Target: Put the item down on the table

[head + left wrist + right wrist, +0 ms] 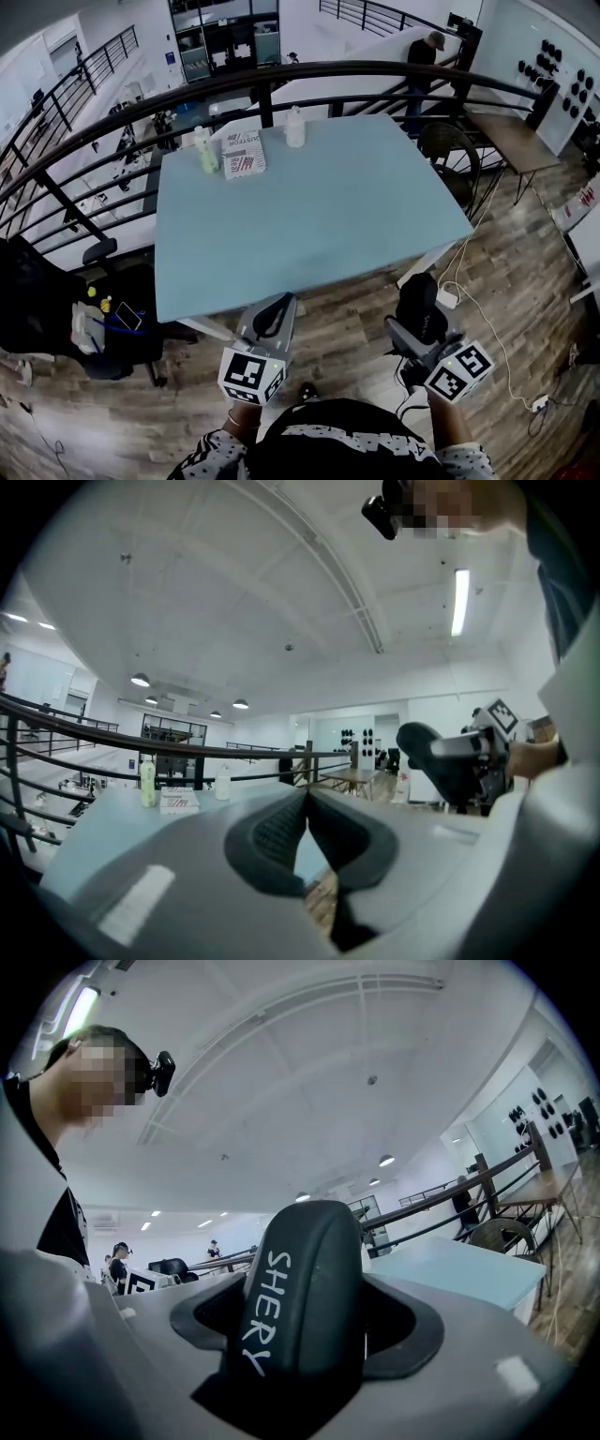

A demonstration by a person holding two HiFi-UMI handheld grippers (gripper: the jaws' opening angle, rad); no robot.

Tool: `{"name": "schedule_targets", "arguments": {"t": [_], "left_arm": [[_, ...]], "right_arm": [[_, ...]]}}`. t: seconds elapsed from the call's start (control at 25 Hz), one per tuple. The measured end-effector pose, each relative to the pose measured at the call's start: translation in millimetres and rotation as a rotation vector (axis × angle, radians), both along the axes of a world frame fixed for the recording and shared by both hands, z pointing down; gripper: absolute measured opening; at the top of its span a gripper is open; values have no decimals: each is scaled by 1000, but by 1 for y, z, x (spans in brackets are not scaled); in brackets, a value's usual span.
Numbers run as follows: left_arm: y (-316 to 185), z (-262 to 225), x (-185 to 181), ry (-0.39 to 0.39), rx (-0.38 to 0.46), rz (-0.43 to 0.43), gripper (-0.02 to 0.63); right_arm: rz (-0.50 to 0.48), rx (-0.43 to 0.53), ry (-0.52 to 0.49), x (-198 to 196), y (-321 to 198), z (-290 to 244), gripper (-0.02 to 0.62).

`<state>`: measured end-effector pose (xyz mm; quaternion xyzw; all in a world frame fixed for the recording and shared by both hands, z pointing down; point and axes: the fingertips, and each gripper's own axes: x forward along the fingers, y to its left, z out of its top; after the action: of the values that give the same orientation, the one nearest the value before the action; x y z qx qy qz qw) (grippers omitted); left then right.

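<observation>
We see the right gripper [418, 330] with its jaws closed on the black item [302, 1283], which carries white letters and stands upright between them. The item is not on the blue table [319, 211]; it is above the wooden floor [342, 323], just beside the table's near edge. The left gripper [307, 829] has its jaws pressed together with nothing between them. At the far edge stand a green bottle [205, 150], a box [244, 156] and a white bottle [294, 127].

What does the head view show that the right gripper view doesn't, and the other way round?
Only the head view: a box, a green bottle and a white bottle at the far edge of the table. Only the right gripper view: white lettering SHERY on the black case. Both: the right gripper shut on that case, short of the pale blue table.
</observation>
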<state>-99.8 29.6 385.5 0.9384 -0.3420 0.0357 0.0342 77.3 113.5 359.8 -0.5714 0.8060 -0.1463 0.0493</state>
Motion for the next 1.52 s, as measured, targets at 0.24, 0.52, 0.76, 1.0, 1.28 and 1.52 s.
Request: {"name": "schedule_targets", "arguments": {"t": [0.24,0.52,0.76,1.0,1.28,1.52], "left_arm": [[0,7,0,-5,-16,1,0],[-13,9,-20,-24,-12,-81,0],[-46,3,-43,-48,7,-191,0],[-84,3,-25,-66,14,-213,0],[-120,3,-10,-70,13,-226,0],[-148,4,-2,-85,21,-247,0]], "right_arm": [[2,-18,-3,1,-2,5,374],[-60,-9,-24,-4,-36,9,374],[-164,14,-38,-19,-86,8,374],[-191,10,-47,0,-134,14,374],[-207,5,-47,15,-176,16,374],[-221,-8,-54,27,-209,25,374]]}}
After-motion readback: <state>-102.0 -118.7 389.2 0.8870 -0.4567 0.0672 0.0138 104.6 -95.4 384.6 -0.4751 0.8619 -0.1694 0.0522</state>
